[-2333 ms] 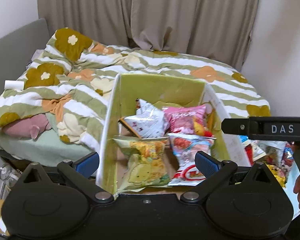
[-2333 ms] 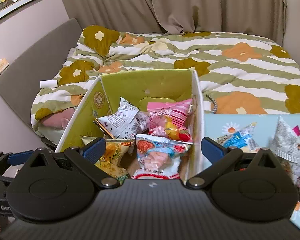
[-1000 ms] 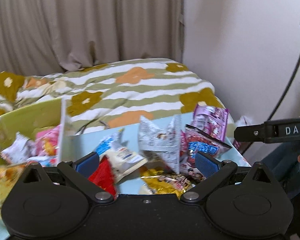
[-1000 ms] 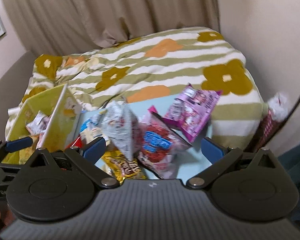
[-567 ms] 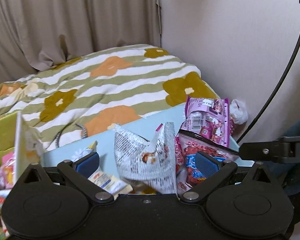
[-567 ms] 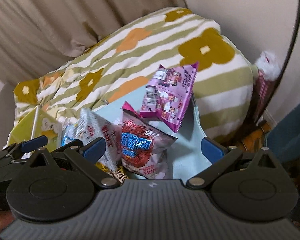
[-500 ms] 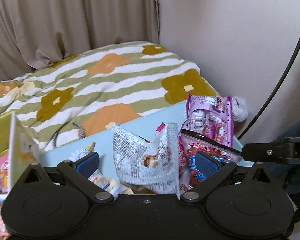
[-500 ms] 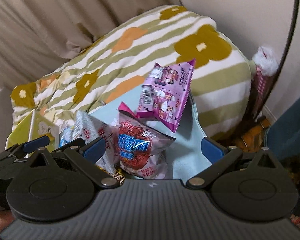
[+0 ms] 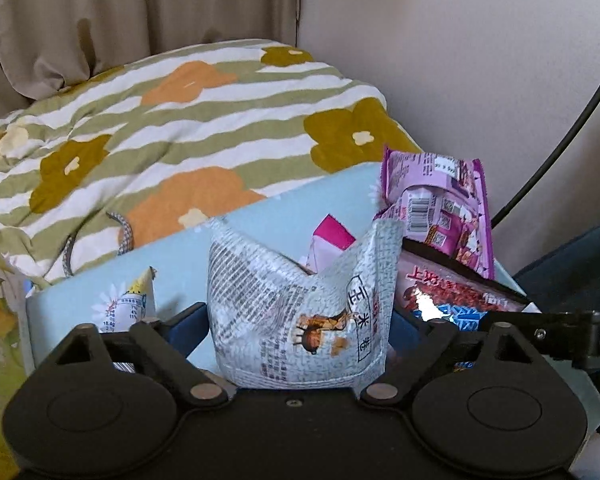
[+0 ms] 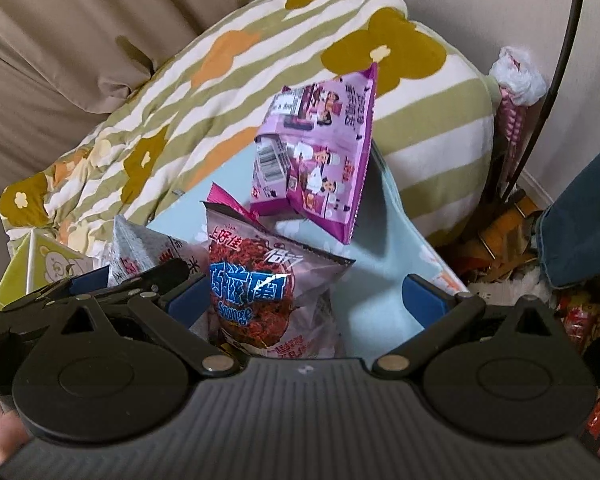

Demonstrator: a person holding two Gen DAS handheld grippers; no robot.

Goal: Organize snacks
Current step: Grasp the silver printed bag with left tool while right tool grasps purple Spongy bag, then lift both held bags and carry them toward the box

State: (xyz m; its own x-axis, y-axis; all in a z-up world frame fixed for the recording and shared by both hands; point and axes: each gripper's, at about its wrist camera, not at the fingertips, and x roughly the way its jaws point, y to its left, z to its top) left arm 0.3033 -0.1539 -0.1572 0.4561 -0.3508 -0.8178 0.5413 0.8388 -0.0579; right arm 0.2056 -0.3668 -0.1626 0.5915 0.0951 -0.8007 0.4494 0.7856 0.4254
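Closing around a silver-grey snack bag (image 9: 300, 320), the left gripper (image 9: 296, 322) has its blue pads at the bag's two sides; the jaws have just been narrowing with the bag between them, and both pads appear to meet the crinkled foil, though how firmly they bite cannot be told. The right gripper (image 10: 300, 300) hangs beside it with jaws spread wide; a dark red-and-blue snack bag (image 10: 260, 292) lies between its pads, close to the left one, while the right pad stands clear over bare tabletop. Both bags rest on the pale blue table (image 10: 384, 248), which has a daisy print. Behind them a purple snack bag (image 10: 320, 164) stands propped on its edge, and a pink packet (image 9: 332, 236) peeks up just behind the silver-grey bag. At the far left of both views shows the wall of a yellow-green box (image 10: 44, 268), likely the place where the snacks are collected. A striped floral duvet (image 9: 180, 120) fills the background.

The step in hand looks like a pick-up from the loose pile, with the left tool further along. Next, the left grip needs to firm up without crushing the puffy bag, then lift it clear of its neighbours toward the box; the right tool would need to centre on the red-and-blue bag before closing.
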